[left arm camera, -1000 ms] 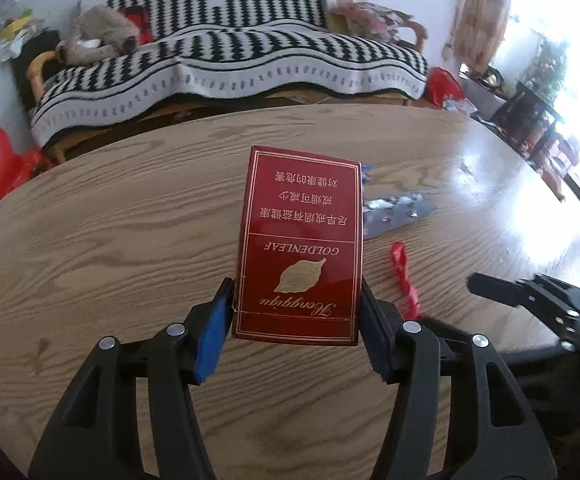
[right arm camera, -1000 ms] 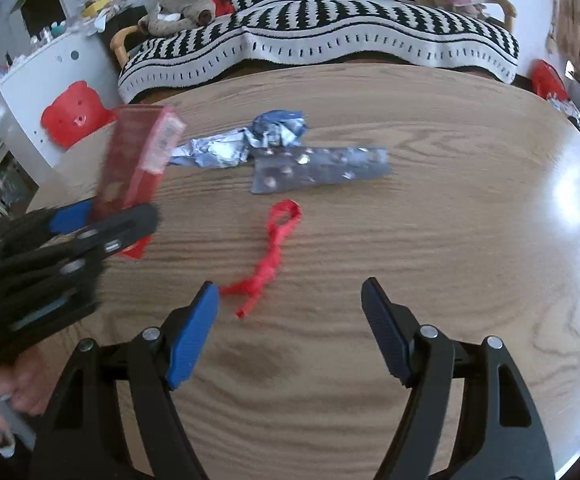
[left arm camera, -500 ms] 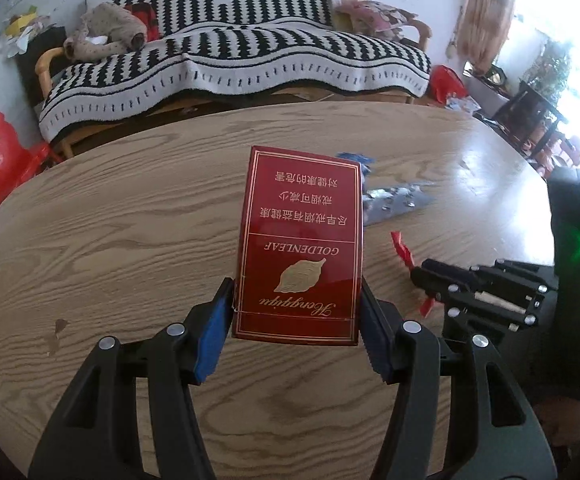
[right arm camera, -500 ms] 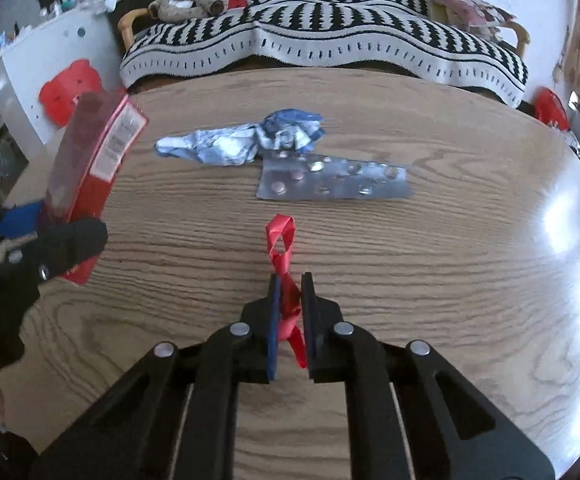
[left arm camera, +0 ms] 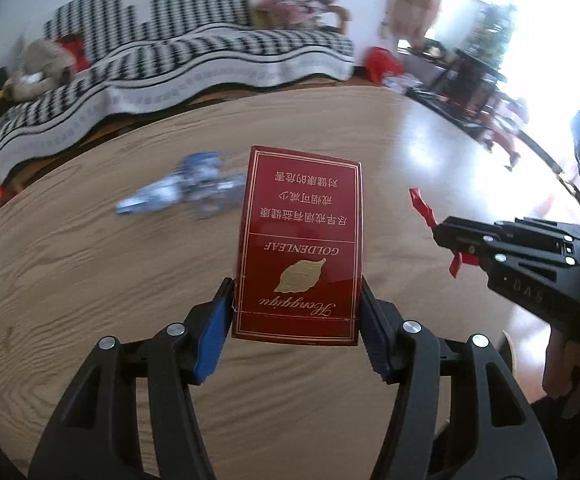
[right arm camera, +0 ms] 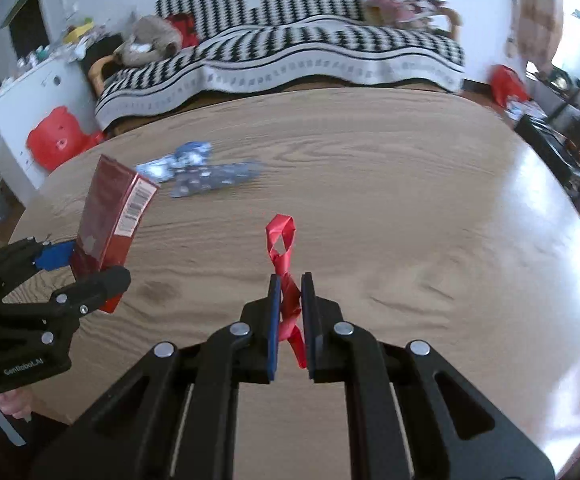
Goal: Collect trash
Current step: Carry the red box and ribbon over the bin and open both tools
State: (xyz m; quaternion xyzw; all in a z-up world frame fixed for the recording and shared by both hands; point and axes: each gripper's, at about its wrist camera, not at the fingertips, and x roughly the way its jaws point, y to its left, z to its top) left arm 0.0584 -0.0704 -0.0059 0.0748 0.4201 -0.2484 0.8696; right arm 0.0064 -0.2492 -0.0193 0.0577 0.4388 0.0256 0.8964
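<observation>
Wrist views, downward (shared table [left arm camera: 90,280])

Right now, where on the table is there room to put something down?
The wooden table is bare on its right side, toward the bright window glare, and near its front edge. It is crowded at the far left, where the crumpled blue wrapper and the blister pack lie together.

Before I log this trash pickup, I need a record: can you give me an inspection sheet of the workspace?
Surface: wooden table, glare at right.
Job's things: red cigarette pack and red ribbon both held; blue foil wrapper and blister strip lying on the table, touching.
Clutter: nothing seen.
Grippers: left gripper shut on the pack; right gripper shut on the ribbon.
Cables: nothing seen.
Surroundings: striped sofa, red stool.
</observation>
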